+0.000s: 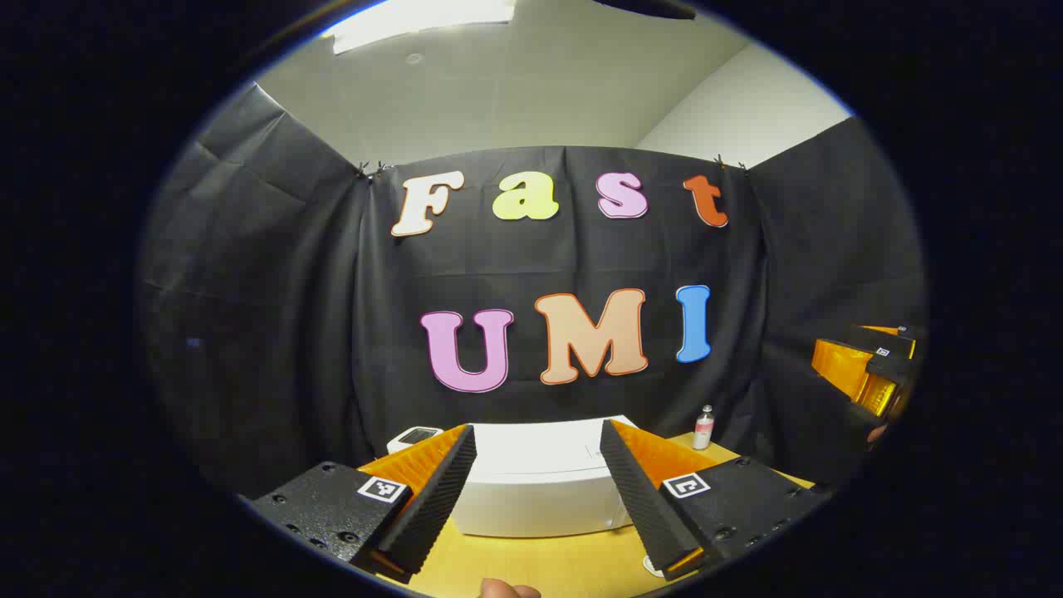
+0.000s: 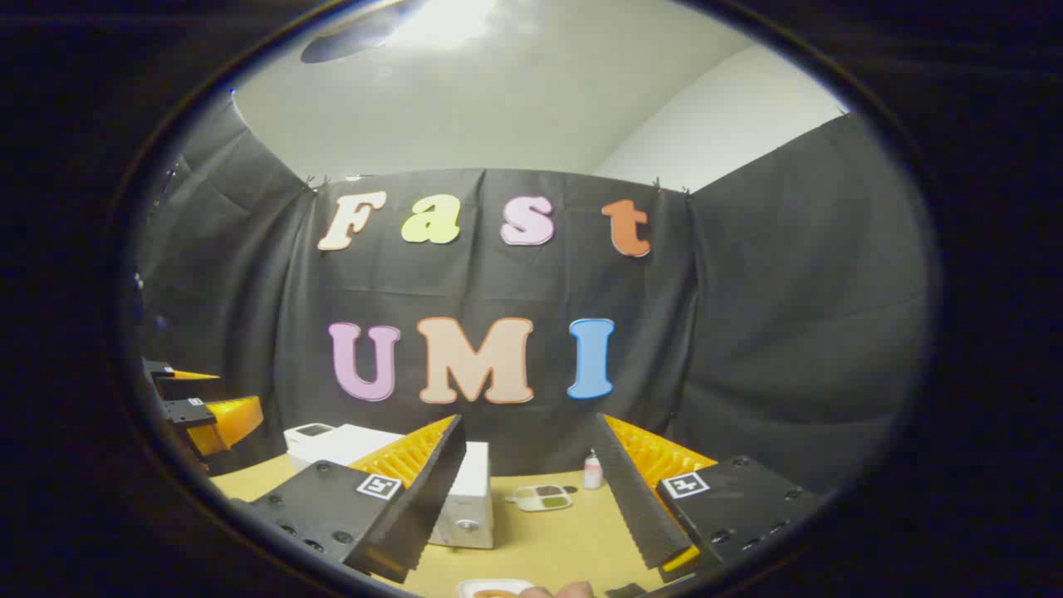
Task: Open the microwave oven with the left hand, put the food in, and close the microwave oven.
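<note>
Nearest, left gripper (image 1: 538,498) held wide apart above yellow worktop (image 1: 540,565), nothing gripped. White microwave oven (image 1: 540,482) seen straight ahead between its fingers, door shut. Right gripper (image 2: 527,498) likewise spread wide, nothing held; food dish (image 2: 494,589) glimpsed at lower edge just before it. Compartment tray (image 2: 541,497) and small bottle (image 2: 592,471) set farther back on worktop.

right gripper (image 2: 531,490) open, microwave oven (image 2: 465,490) beyond.
</note>
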### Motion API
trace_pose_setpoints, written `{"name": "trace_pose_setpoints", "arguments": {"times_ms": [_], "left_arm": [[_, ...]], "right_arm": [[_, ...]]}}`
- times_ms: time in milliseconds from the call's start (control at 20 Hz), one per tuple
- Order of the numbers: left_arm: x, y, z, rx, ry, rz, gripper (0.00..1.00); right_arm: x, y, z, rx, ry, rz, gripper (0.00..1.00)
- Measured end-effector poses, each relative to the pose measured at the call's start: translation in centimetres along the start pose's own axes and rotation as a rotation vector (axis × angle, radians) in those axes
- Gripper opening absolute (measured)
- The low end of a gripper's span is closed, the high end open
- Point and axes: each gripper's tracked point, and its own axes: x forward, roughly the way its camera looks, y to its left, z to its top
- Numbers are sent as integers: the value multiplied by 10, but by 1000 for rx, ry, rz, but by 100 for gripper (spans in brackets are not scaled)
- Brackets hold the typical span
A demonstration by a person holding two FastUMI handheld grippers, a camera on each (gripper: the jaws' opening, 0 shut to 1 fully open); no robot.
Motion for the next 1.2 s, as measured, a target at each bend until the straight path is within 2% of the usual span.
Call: {"name": "trace_pose_setpoints", "arguments": {"times_ms": [100,200,400,1200], "left_arm": [[-1,4,1,-11,1,17,97],[-1,-6,-3,-17,6,-5,97],[-2,-12,-6,-13,19,29,98],[8,-29,-13,1,53,45,98]], "right_arm": [[6,6,5,1,0,21,96],[10,14,6,-3,-7,56,96],[18,18,1,-44,-9,103,96],[38,12,-3,-57,5,145,97]]}}
